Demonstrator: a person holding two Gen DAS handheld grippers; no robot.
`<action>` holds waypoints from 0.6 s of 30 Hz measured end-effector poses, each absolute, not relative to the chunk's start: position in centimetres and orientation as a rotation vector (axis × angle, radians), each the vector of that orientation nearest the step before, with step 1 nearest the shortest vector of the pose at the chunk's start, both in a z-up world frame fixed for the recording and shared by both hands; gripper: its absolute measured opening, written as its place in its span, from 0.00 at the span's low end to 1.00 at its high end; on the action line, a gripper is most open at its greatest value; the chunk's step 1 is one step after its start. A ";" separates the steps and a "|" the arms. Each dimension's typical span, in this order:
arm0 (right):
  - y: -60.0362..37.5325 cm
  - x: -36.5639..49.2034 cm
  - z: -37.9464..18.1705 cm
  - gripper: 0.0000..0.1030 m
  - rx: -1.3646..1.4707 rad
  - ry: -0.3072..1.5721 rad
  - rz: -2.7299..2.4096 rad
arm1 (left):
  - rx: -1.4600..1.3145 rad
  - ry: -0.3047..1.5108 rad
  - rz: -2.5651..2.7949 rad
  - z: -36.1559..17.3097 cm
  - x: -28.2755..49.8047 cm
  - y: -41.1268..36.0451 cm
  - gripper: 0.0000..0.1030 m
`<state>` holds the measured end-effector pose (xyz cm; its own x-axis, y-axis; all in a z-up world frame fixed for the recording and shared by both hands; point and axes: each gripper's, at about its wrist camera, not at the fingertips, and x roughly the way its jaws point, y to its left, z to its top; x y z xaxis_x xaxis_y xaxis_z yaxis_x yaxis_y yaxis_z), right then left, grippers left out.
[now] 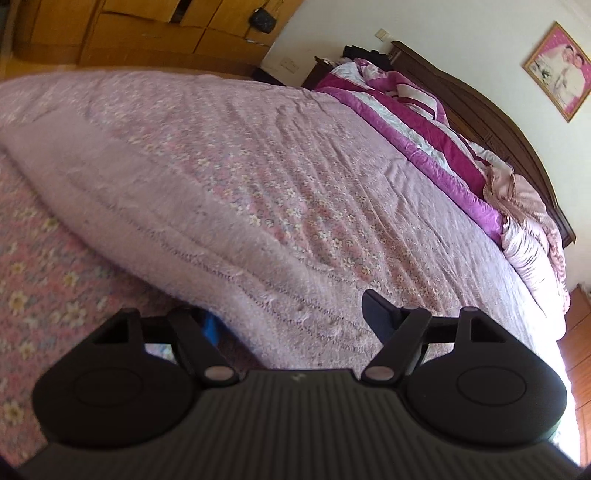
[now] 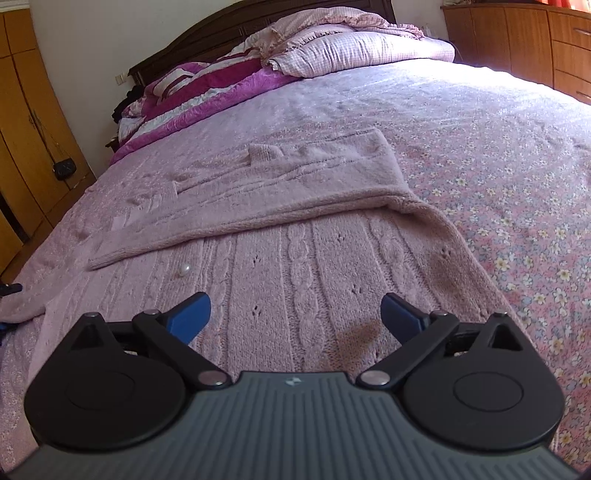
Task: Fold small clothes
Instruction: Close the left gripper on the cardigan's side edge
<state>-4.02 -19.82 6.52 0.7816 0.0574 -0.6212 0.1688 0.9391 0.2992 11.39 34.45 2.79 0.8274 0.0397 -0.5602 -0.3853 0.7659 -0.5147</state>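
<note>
I have both grippers over a bed (image 2: 461, 122) covered in a pink floral bedspread (image 2: 517, 206), and the thing to fold, a pale pink cable-knit sweater (image 2: 314, 258), lies spread on it toward the foot edge.

In the right wrist view my right gripper (image 2: 295, 314) hangs just above the sweater's knit body, its blue fingertips (image 2: 190, 314) spread wide apart with nothing between them. Ahead of the fingers one part of the sweater is already laid over the body, its folded edge running diagonally from the left side to a rounded corner on the right, near the floral spread. A small pearly button (image 2: 184, 270) sits on the knit just in front of that edge.

In the left wrist view my left gripper (image 1: 291, 314) has the sweater (image 1: 177, 206) draped across the space between its fingers; the fabric rises from the gripper and stretches away to the upper left in a long, somewhat blurred band above the bedspread (image 1: 295, 155). The right finger (image 1: 376, 314) shows dark against the knit, and the left one is mostly hidden behind the cloth. The fingers stand well apart, so the jaws are spread, and I cannot tell how the cloth is supported.

At the head of the bed lie a magenta-and-white quilt (image 2: 207, 88) and a pink checked pillow (image 2: 343, 48) against the dark wooden headboard (image 1: 480, 107). A framed picture (image 1: 557, 70) hangs on the wall, and wooden wardrobes (image 1: 122, 33) stand beyond the far side of the bed.
</note>
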 end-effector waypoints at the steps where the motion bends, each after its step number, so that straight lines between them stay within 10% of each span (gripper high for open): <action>1: -19.8 -4.1 6.5 0.99 0.362 0.671 -0.055 | -0.664 0.546 0.247 2.7 11.5 34.4 0.74; 8: -19.5 -4.1 5.9 1.00 0.358 0.662 -0.094 | -0.611 0.512 0.273 2.5 11.6 33.5 0.71; 11: -19.3 -4.0 5.7 1.00 0.332 0.662 -0.095 | -0.575 0.506 0.286 2.7 11.6 33.3 0.50; 13: -19.2 -4.0 5.6 1.00 0.317 0.665 -0.093 | -0.533 0.510 0.272 2.7 11.6 33.3 0.15; 18: -18.9 -4.2 5.8 1.00 0.322 0.651 -0.063 | -0.442 0.451 0.243 3.8 10.6 32.6 0.09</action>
